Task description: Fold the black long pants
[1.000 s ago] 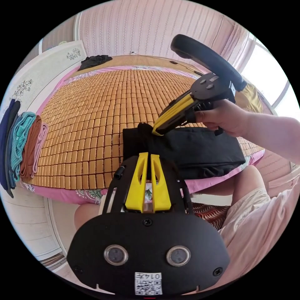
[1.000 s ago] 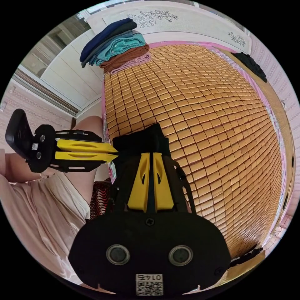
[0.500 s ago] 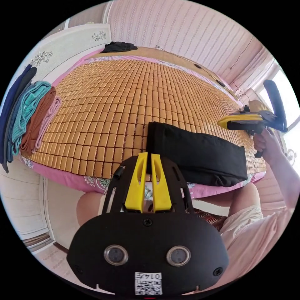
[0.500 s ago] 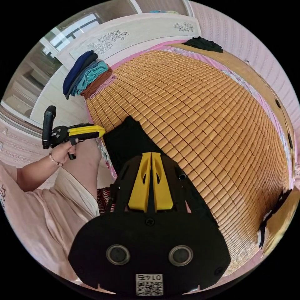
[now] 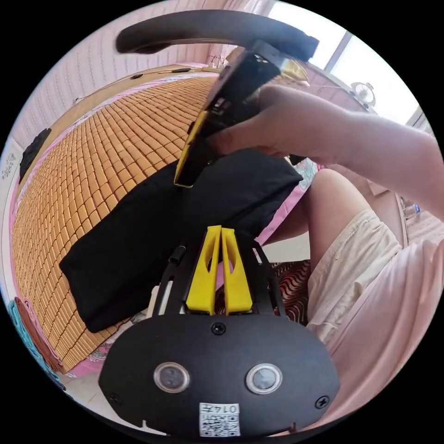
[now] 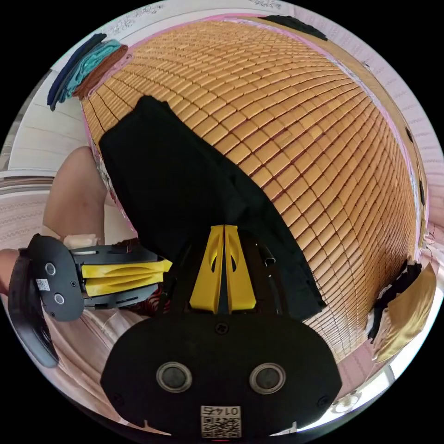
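Here, black long pants (image 6: 185,185) folded on bamboo mat (image 6: 314,138)

Bright daylight, blown-out window (image 5: 370,60), seemingly sharp, fisheye-warped edges.

A bed (image 6: 323,138) covered by a bamboo mat carries the folded black pants (image 6: 185,185) at 9 o'clock and stacked clothes (image 6: 83,64) at 11.

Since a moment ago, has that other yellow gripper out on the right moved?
Yes. In the left gripper view, the right gripper has come in from beyond the end of the black pants and now hangs over their middle, tips just above the fabric.
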A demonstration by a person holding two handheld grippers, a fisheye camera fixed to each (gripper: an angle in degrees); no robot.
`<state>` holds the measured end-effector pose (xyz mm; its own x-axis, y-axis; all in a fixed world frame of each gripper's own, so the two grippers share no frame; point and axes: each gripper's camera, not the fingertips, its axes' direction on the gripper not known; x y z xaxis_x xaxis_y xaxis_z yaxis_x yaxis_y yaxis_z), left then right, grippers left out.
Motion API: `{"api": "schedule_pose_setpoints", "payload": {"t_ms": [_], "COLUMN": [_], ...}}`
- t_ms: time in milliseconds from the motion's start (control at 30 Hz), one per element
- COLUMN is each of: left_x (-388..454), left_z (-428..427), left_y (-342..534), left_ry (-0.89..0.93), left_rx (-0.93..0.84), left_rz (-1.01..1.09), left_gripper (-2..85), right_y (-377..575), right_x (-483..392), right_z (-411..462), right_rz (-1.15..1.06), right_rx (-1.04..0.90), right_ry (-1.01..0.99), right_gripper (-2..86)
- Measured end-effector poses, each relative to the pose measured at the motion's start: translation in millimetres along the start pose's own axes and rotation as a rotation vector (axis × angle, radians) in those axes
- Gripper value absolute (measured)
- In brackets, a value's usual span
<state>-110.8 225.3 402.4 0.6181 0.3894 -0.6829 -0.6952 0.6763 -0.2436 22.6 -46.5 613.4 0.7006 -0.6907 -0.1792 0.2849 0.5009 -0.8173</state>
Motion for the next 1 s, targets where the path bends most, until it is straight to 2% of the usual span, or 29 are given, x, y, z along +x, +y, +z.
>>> {"api": "schedule_pose_setpoints", "payload": {"t_ms": [33, 100, 167, 233, 333, 500, 567, 633, 733, 867, 1000], "left_x": [5, 8, 10, 14, 14, 11, 15, 17, 14, 8, 6], "left_z": [9, 8, 6, 6, 11, -8, -19, -23, -25, -21, -9], "left_y": [-3, -4, -13, -18, -25, -39, -49, -61, -91, -156, -221], "left_ry": [-0.02, -0.032, -0.031, -0.047, -0.038, 0.053, 0.111, 0.127, 0.173, 0.212, 0.196], "left_rx": [-0.035, 0.004, -0.027, -0.031, -0.039, 0.052, 0.122, 0.154, 0.166, 0.136, 0.073], "left_rz": [0.037, 0.06, 0.053, 0.069, 0.079, 0.063, 0.097, 0.113, 0.119, 0.154, 0.177], "left_gripper": [-1.0, -1.0, -1.0, -1.0, -1.0, -0.8, -0.5, 0.3, 1.3, 3.6, 4.9], "right_y": [-6, -14, -14, -15, -2, 97, 172, 226, 296, 343, 355], "right_x": [4, 7, 15, 28, 52, 99, 120, 133, 146, 151, 158], "right_z": [3, 2, 0, 25, 32, 20, 35, 57, 100, 146, 184], "right_rz": [-0.015, -0.07, -0.054, -0.017, 0.026, 0.23, 0.415, 0.558, 0.712, 0.783, 0.806], "right_rx": [-0.054, -0.138, -0.052, -0.111, -0.079, 0.22, 0.283, 0.264, 0.246, 0.269, 0.209], "right_ry": [-0.003, 0.006, 0.1, 0.038, -0.075, -0.206, -0.183, -0.184, -0.306, -0.427, -0.434], "right_gripper": [-0.4, -0.4, -0.5, -0.4, -0.4, 0.3, 1.3, 4.0, 10.6, 11.8, 11.6]}}
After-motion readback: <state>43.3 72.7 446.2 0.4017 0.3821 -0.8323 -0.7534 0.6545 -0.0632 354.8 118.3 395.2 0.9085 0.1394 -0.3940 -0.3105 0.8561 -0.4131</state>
